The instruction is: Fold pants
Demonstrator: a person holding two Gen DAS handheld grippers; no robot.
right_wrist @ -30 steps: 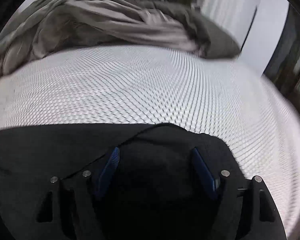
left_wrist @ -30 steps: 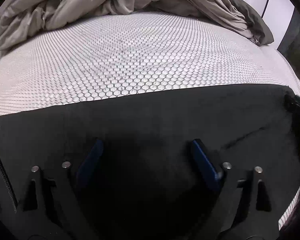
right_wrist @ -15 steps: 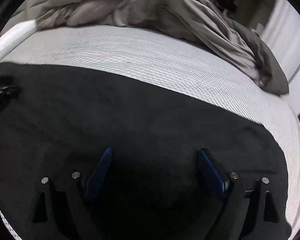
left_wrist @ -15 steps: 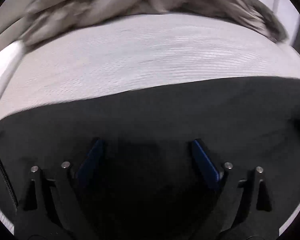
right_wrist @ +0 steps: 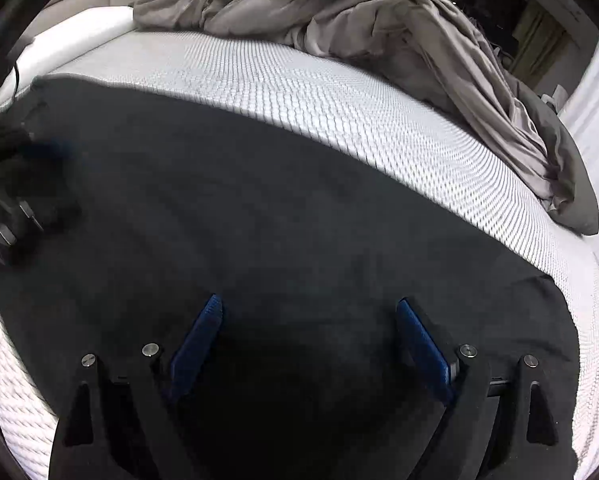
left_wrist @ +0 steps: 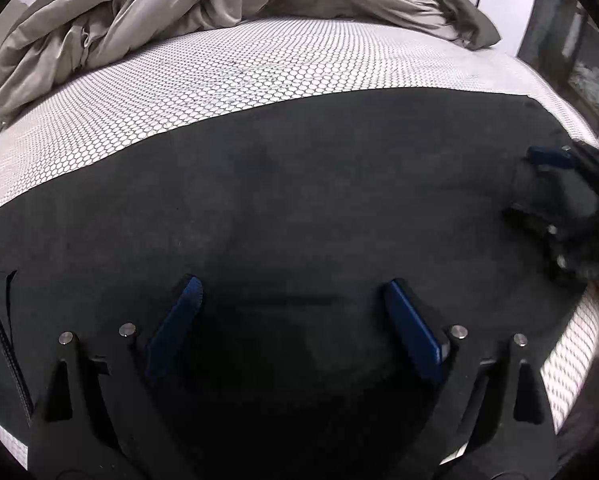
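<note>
one pants (left_wrist: 299,200), one duvet (left_wrist: 139,12), two hand-held grippers (left_wrist: 293,304)

Black pants (left_wrist: 299,200) on honeycomb mattress (left_wrist: 219,80)

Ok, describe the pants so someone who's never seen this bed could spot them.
Start at the white honeycomb-patterned mattress. A crumpled grey duvet is heaped at its far end; the pants lie flat across the near part, the only black, smooth fabric there.

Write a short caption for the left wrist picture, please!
Open left gripper above black pants spread on a honeycomb-patterned mattress, grey duvet bunched behind.
</note>
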